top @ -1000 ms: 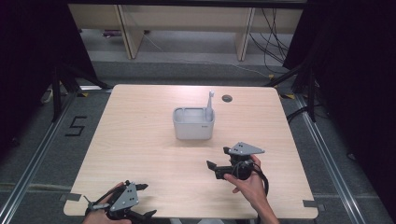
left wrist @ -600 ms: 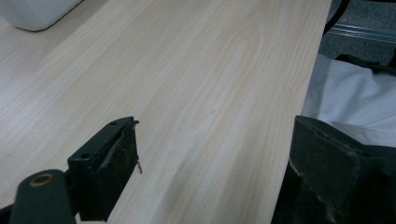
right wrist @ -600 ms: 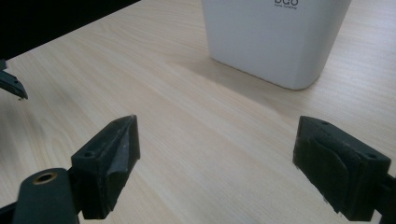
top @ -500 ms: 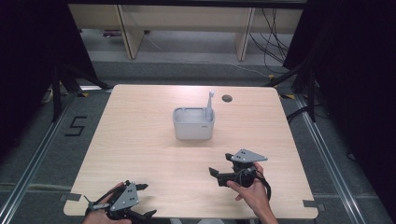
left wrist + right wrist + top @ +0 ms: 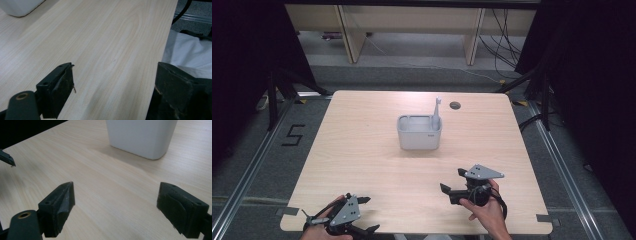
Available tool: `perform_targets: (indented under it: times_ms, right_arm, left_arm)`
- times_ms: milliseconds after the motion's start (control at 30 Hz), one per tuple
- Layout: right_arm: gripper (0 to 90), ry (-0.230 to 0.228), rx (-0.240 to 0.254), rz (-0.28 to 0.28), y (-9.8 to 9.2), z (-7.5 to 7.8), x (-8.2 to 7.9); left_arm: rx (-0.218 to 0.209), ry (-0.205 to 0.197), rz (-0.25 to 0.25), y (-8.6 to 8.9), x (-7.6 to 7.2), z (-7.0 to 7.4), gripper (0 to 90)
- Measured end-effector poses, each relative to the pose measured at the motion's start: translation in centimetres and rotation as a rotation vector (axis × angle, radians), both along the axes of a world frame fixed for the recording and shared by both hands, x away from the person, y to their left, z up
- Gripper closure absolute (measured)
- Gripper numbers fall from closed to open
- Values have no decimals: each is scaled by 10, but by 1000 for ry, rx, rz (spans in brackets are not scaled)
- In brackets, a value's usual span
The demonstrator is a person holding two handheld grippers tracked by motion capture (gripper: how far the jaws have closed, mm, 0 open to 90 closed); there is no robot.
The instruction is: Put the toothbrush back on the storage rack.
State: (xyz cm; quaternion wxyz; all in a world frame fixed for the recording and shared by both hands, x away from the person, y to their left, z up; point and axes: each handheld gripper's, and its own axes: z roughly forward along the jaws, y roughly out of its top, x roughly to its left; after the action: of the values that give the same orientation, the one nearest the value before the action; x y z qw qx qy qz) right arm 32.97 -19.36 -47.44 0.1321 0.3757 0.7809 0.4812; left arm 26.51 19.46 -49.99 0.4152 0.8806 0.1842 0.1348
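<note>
A white rectangular bin (image 5: 419, 132) stands at the middle of the wooden table (image 5: 357, 145), with a thin white upright piece (image 5: 437, 111) rising at its right side. My right gripper (image 5: 451, 180) hovers over the table near the front right, held by a hand, jaws open and pointing left toward the bin. In the right gripper view the open right gripper (image 5: 116, 197) frames bare wood, with the bin (image 5: 141, 137) ahead. My left gripper (image 5: 369, 215) rests at the front left edge, open. The left gripper view has the open left gripper (image 5: 115, 80) over bare wood and the table's edge.
A round cable hole (image 5: 455, 105) sits in the table behind the bin. White cloth (image 5: 185, 52) lies past the table edge in the left gripper view, and a bin corner (image 5: 20, 6) shows far off. Dark curtains flank the table; shelving stands behind.
My right gripper has drawn back from the bin toward the table's near edge. The left gripper has stayed put.
</note>
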Motion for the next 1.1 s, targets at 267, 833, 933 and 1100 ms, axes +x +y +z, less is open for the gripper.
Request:
perform_targets:
  times_ms: [267,833,933,1100]
  right_arm:
    - [155,3,-9,-11,-2,-4,-10]
    - [154,0,-78,12,-12,-7,-29]
    - [154,27,-96,12,-15,-7,-34]
    - [154,64,-101,-7,-17,-9,-41]
  left_arm:
    - [8,-13,4,0,0,0,147]
    - [7,-13,1,1,0,0,147]
    - [11,-9,-3,1,0,1,147]
    - [6,-15,6,0,0,0,147]
